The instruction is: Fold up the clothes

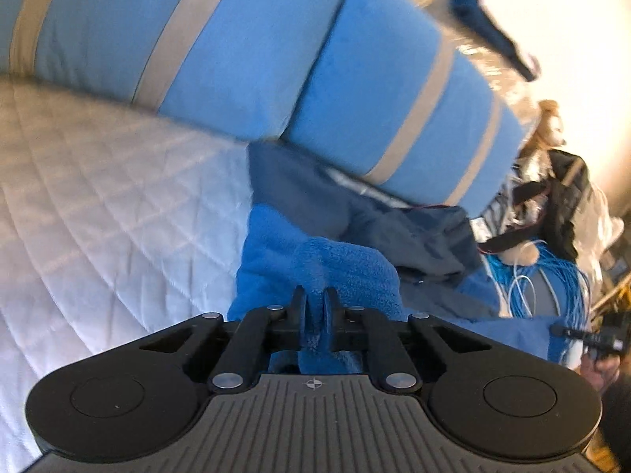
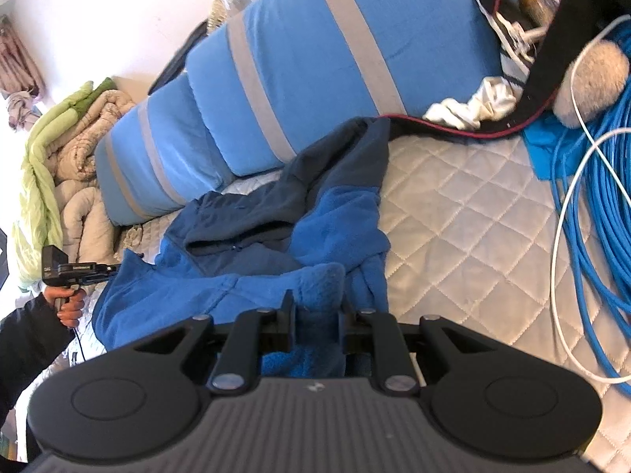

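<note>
Quilted bed (image 2: 453,213) — both tools, tilted down, pinch blue fleece jacket (image 2: 327,232).

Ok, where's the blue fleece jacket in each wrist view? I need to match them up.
Left wrist: the blue fleece jacket sits lower centre, a fold pinched in the left tongs.
Right wrist: the jacket is spread across the centre, bunched in the right tongs.
Shared landmark: the blue cushions with grey stripes just behind it.

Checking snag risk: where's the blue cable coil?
Right wrist view, far right: the blue cable coil lies on the white quilt, right of the blue fleece jacket.
</note>
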Motion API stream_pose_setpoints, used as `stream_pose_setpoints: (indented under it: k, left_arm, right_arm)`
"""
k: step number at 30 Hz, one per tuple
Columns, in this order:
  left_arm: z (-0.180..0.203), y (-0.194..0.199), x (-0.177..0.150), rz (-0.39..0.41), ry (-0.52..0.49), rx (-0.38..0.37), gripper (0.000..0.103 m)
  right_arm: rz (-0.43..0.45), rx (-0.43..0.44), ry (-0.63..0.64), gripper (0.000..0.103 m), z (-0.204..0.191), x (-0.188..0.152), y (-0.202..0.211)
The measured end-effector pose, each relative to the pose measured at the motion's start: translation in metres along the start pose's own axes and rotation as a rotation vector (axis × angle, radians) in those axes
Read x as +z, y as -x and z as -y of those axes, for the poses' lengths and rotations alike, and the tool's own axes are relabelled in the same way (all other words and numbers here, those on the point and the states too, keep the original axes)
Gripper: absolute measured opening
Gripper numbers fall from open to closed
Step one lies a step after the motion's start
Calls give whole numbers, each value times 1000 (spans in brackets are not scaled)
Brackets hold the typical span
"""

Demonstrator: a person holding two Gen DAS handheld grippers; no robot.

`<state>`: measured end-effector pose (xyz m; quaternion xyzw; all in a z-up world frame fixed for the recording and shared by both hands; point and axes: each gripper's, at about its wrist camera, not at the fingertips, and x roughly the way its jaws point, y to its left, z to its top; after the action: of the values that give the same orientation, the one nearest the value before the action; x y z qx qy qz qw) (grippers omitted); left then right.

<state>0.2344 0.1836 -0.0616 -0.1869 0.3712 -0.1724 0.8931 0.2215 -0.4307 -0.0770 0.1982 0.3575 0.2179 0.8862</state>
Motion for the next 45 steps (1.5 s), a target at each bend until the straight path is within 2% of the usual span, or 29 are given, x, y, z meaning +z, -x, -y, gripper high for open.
stream_pose_setpoints:
  k: [8,14,22,26,33,39,45]
  left_arm:
    - [39,89,-22,148,-107,-63,7]
    - [54,140,-47,184,-129,-70,6]
    - [47,143,-76,152,-82,-35,6]
    - [44,143,-79,156,-64,-30,6]
    - [52,136,-59,173,-86,24,6]
    - [61,115,-17,200,-113,79,6]
    - [66,99,27,227,-105,97,5]
  right_arm:
    - [101,42,98,19,-30,0,33]
    - [168,57,193,18,-58,-2,66]
    - [165,51,245,17,-71,-15,75]
    - [160,41,248,16,-73,-20,72]
    - [169,4,239,16,-70,-10,66]
    - [167,-28,245,15,-69,26,45]
    - [186,-50,237,15,-70,66,26]
